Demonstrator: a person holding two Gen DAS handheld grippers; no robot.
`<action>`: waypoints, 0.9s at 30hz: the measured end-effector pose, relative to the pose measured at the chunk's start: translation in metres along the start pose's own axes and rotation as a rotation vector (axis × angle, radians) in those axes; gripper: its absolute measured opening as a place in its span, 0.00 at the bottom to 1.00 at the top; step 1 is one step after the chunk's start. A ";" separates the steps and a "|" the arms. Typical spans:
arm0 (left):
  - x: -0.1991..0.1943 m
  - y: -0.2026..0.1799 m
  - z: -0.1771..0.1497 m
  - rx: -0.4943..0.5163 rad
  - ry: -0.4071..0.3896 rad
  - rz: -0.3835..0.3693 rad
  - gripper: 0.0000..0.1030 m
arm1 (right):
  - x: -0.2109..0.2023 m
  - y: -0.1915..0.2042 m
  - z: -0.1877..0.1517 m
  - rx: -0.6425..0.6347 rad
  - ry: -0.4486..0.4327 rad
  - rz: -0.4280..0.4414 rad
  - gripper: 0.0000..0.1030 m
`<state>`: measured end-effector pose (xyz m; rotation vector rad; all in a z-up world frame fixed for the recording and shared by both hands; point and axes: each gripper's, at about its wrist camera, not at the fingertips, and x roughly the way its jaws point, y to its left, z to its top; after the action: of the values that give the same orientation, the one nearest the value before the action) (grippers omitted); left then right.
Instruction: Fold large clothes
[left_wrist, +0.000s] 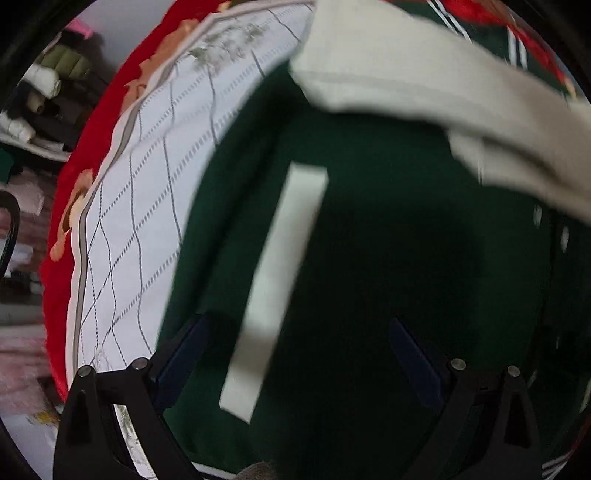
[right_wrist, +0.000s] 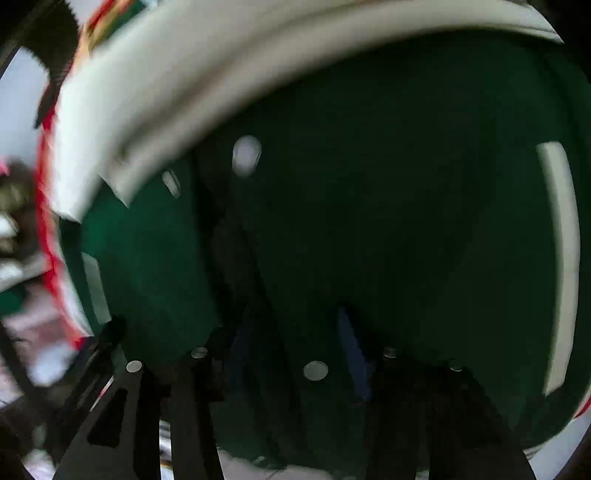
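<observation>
A dark green jacket with a cream sleeve folded across its top lies spread under both grippers. A white pocket stripe runs down its front. My left gripper hangs just above the green cloth, jaws wide open, with nothing pinched. In the blurred right wrist view the jacket fills the frame, with the cream sleeve above and a silver snap. My right gripper sits low in dark folds, its pads apart with green cloth between them. Whether they press on it is hidden.
The jacket rests on a white quilted cover edged by a red blanket. Beyond the bed's left edge stand shelves with stacked clothes. Another white stripe shows at the right of the right wrist view.
</observation>
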<state>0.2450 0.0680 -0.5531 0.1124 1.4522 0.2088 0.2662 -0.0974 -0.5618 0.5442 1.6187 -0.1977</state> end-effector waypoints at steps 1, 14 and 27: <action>0.002 -0.003 -0.005 0.018 0.001 0.006 0.96 | 0.001 0.011 -0.003 -0.004 -0.041 -0.059 0.39; 0.000 0.005 -0.030 0.052 0.011 -0.018 0.96 | -0.008 0.085 0.019 0.170 -0.031 0.209 0.09; -0.036 0.010 -0.028 0.011 -0.026 -0.039 0.96 | 0.002 0.017 -0.022 0.141 0.024 0.303 0.43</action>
<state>0.2123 0.0689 -0.5197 0.0955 1.4281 0.1670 0.2541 -0.0722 -0.5571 0.8947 1.5308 -0.0789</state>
